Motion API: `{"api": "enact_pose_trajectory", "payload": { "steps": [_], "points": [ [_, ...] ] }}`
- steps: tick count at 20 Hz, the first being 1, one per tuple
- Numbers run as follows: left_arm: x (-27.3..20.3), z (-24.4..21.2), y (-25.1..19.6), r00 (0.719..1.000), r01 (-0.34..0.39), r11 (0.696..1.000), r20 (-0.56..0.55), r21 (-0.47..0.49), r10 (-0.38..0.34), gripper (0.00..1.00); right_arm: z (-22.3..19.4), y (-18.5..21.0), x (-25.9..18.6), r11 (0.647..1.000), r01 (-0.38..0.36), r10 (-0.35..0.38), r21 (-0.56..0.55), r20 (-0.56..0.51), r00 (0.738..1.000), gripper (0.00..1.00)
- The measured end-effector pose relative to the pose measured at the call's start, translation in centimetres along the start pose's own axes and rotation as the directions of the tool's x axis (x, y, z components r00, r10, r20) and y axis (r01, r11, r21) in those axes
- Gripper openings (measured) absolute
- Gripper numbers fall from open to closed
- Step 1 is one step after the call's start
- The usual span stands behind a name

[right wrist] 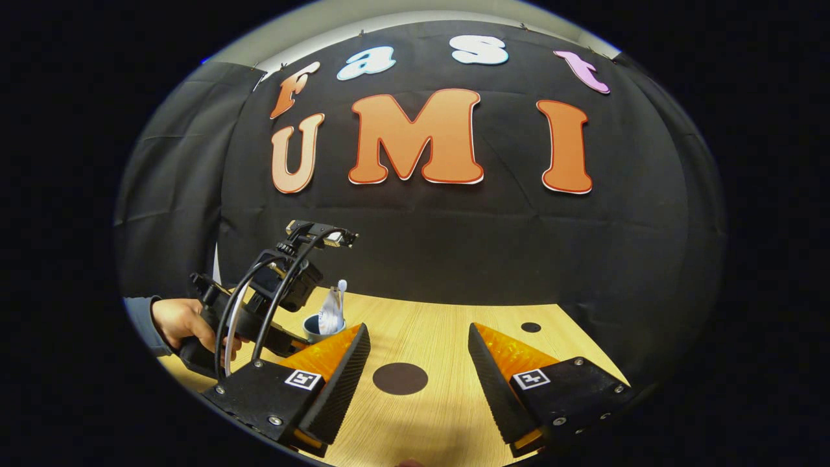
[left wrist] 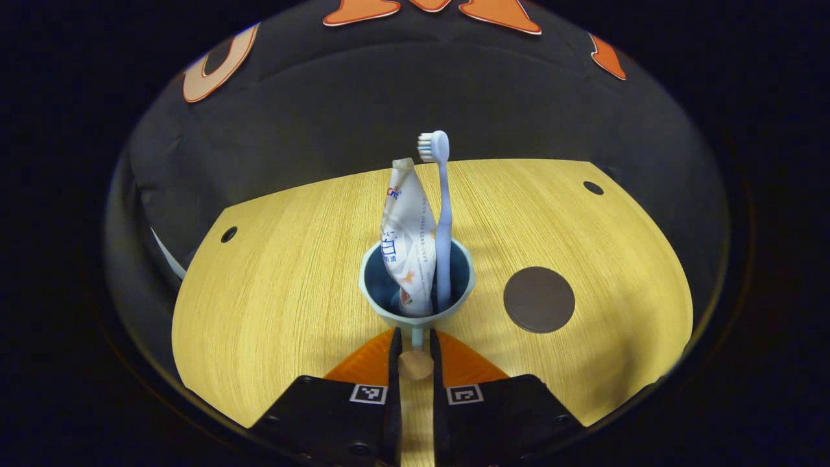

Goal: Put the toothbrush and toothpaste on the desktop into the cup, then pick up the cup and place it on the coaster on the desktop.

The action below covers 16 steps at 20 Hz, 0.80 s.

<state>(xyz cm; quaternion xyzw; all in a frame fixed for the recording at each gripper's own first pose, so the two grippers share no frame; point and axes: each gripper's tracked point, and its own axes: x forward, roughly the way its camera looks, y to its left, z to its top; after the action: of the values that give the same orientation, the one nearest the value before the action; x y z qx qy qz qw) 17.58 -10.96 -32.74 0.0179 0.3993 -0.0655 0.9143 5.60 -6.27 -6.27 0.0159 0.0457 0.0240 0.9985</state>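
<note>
Blue cup's [left wrist: 415, 295] handle hidden between left gripper's [left wrist: 415, 337] jaws.

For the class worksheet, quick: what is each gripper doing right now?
Left gripper: closed on the handle of the cup, which holds the toothpaste and toothbrush.
Right gripper: open, holding nothing.

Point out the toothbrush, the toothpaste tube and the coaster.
toothbrush [left wrist: 443, 227]: left gripper view, on its handle above the cup rim.
toothpaste tube [left wrist: 407, 240]: left gripper view, on the tube's middle.
coaster [left wrist: 539, 299]: left gripper view, on the centre of the dark disc.
</note>
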Motion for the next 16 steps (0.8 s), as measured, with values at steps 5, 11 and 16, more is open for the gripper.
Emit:
{"api": "enact_pose_trajectory", "payload": {
  "steps": [5,11,16],
  "points": [
    [-0.4,0.5,0.1,0.998,0.027,1.0,0.064,0.007,-0.027,0.19,-0.3,-0.4,0.0,1.0,0.008,-0.008,-0.004,-0.006,1.0,0.92],
    [-0.2,0.1,0.1,0.999,0.028,1.0,0.035,0.002,-0.028,0.19,-1.2,-1.1,0.2,1.0,0.018,-0.018,0.014,-0.033,0.999,0.92],
    [0.2,-0.3,-0.1,0.999,0.029,0.999,-0.019,0.013,-0.029,0.19,-1.1,-0.7,0.4,1.0,0.01,-0.01,0.023,-0.03,1.0,0.92]
  ]
}}
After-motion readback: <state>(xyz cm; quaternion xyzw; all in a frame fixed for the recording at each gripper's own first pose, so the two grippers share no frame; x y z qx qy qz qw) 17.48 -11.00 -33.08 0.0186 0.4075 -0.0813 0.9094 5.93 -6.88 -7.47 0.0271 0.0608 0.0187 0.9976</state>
